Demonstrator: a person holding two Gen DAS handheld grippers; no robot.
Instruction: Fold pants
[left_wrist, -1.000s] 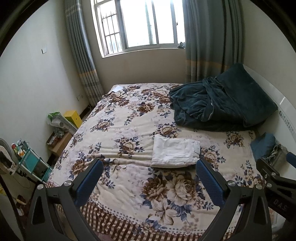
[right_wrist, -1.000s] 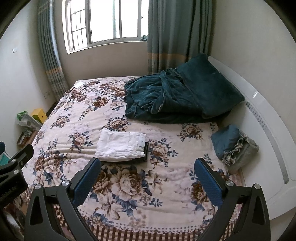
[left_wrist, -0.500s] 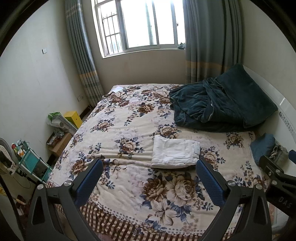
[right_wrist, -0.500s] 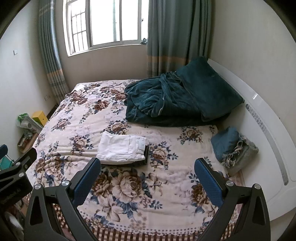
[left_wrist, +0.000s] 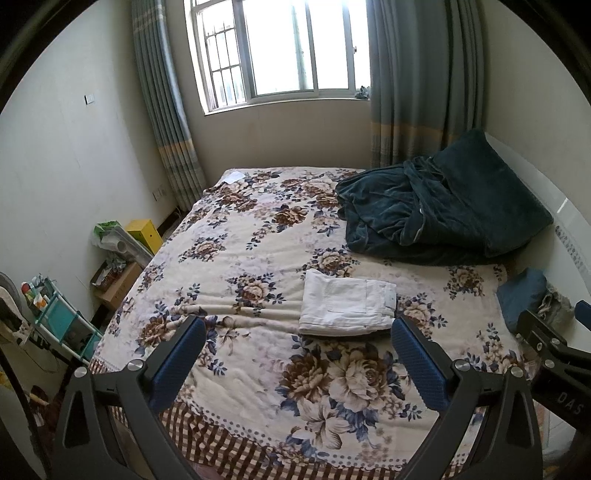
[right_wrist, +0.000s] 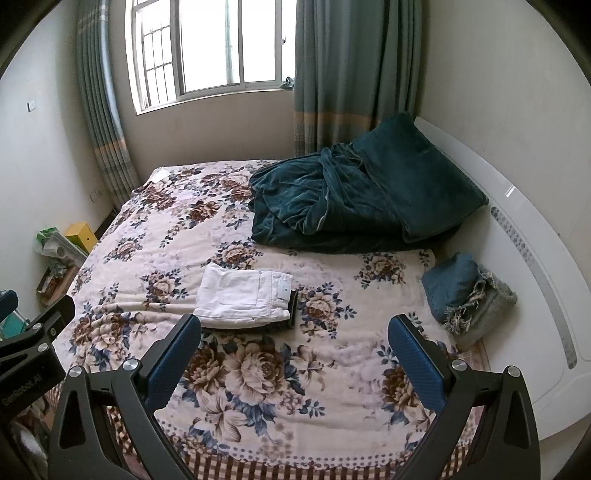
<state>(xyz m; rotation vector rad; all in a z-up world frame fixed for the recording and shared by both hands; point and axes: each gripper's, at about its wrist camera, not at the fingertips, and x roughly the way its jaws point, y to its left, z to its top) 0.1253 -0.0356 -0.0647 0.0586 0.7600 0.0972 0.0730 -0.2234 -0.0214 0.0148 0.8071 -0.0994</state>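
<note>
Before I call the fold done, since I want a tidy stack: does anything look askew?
The white pants lie folded flat, but a dark garment beneath pokes out past their right edge. Both tongs are open and clear.

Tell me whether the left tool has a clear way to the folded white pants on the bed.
Probably yes. The left tool is open and empty, and only bare floral bedspread lies between it and the folded white pants, just ahead.
</note>
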